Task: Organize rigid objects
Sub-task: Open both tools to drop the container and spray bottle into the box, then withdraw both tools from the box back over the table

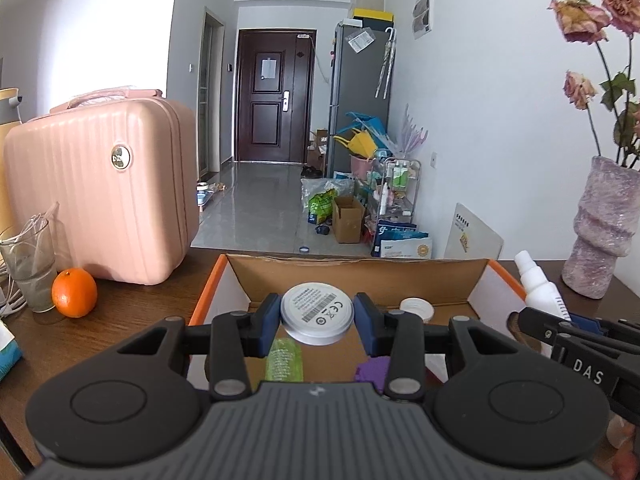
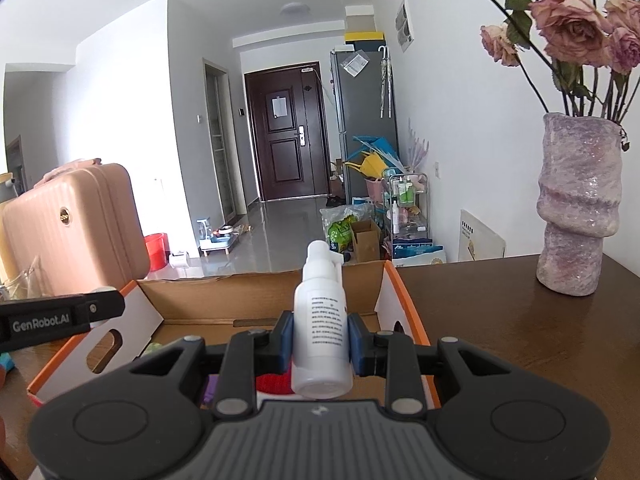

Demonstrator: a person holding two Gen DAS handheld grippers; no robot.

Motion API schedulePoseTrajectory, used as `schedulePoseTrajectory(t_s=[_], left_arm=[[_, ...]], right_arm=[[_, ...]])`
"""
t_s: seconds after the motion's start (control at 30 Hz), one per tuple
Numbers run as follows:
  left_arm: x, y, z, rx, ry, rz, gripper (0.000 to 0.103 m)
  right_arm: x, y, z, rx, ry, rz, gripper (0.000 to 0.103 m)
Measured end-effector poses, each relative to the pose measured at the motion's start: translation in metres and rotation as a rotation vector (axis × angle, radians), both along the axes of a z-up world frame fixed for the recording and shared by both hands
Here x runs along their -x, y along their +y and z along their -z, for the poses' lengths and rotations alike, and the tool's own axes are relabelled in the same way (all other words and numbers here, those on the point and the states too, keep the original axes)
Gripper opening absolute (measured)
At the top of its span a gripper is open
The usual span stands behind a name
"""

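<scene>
L gripper [image 1: 317,318]: blue pads clamped on both sides of a round white flat puck w/ printed label + barcode [image 1: 317,313], held label-side up, tilted slightly toward cam. Puck sits dead centre between the fingers, hanging over the open orange-edged cardboard box [image 1: 360,276]. Under it in the box: ribbed clear-green plastic piece [image 1: 283,360], purple block [image 1: 373,370], small white screw cap [image 1: 417,307] near the back wall.

R gripper [image 2: 320,342]: closed on a white plastic spray bottle w/ text label [image 2: 320,320], pads on its lower body, nozzle end pointing away from cam, base nearest the lens. Bottle is over the box's right half, something red below it.

Box sits on dark wood table [image 2: 500,320]. Pink ribbed hard-shell case [image 1: 108,184] + orange fruit [image 1: 74,293] left of box, purple textured vase w/ dried roses [image 2: 576,204] to the right.
</scene>
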State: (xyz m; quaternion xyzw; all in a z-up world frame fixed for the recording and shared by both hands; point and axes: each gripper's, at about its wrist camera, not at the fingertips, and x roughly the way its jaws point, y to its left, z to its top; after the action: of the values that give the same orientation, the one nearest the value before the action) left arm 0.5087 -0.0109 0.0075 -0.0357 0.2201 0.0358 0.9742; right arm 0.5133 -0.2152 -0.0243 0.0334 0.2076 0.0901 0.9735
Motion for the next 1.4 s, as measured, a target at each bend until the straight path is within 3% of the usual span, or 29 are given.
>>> schedulePoseTrajectory(t_s=[0.47,0.53,0.57,0.6,0.67,0.7,0.73,0.77,1.4], left_arm=[[-0.017,0.007,0.008,-0.007,0.015,-0.005,0.041],[-0.017,0.007,0.007,-0.003,0.021,-0.001,0.049],[-0.017,0.008,0.008,-0.002,0.027,-0.01,0.069],[-0.016,0.008,0.007,-0.008,0.022,-0.025,0.089],[-0.013,0.009,0.004,-0.022,-0.005,-0.056,0.103],[-0.011,0.01,0.003,-0.026,-0.015,-0.059,0.103],[-0.01,0.011,0.002,-0.026,-0.015,-0.056,0.103],[-0.011,0.011,0.002,-0.025,-0.009,-0.054,0.103],[-0.013,0.014,0.004,-0.018,0.016,-0.067,0.103]], right_arm=[[-0.014,0.003,0.006,0.021,0.025,-0.016,0.027],[-0.016,0.002,0.006,0.02,0.038,-0.026,0.028],[-0.016,0.002,0.007,0.023,0.048,-0.029,0.028],[-0.015,0.002,0.007,0.026,0.052,-0.028,0.032],[-0.014,0.001,0.006,0.027,0.055,-0.009,0.057],[-0.013,0.001,0.005,0.024,0.046,0.004,0.081],[-0.012,0.0,0.005,0.02,0.033,0.017,0.097],[-0.01,-0.001,0.004,0.018,0.023,0.03,0.101],[-0.008,-0.002,0.0,0.011,0.017,0.035,0.103]])
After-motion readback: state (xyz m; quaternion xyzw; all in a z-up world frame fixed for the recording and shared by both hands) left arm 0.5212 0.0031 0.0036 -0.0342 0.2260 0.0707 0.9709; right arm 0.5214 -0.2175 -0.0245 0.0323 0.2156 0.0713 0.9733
